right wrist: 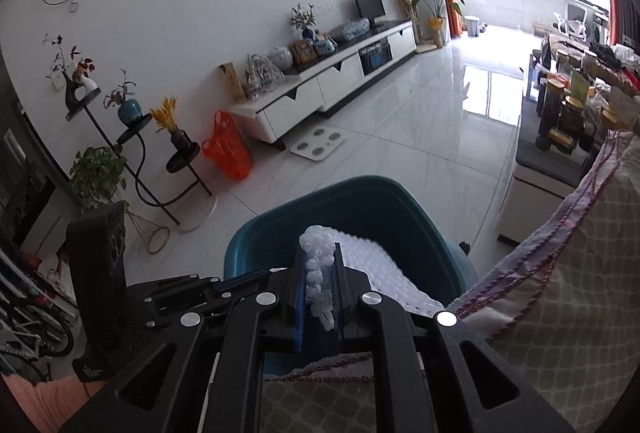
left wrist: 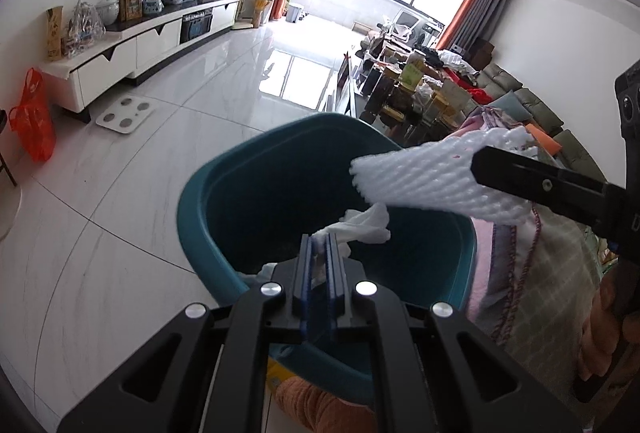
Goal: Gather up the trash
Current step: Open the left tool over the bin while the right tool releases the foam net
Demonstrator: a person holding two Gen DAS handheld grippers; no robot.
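Note:
A teal bin [left wrist: 280,169] stands on the floor beside a sofa; it also shows in the right wrist view [right wrist: 360,201]. My left gripper [left wrist: 320,245] is shut on a crumpled white tissue [left wrist: 364,225] and holds it over the bin's opening. My right gripper [right wrist: 319,253] is shut on a white foam net sleeve [right wrist: 320,273]. In the left wrist view the sleeve [left wrist: 420,177] hangs over the bin's right rim, held by the right gripper [left wrist: 478,165]. More white scraps lie inside the bin [left wrist: 264,269].
A blanket-covered sofa arm [left wrist: 532,253] sits right of the bin. An orange bag [left wrist: 34,117], a white scale [left wrist: 126,115] and a TV cabinet [left wrist: 140,45] stand to the left. A cluttered coffee table [left wrist: 416,89] lies behind. Plant stands [right wrist: 136,137] are by the wall.

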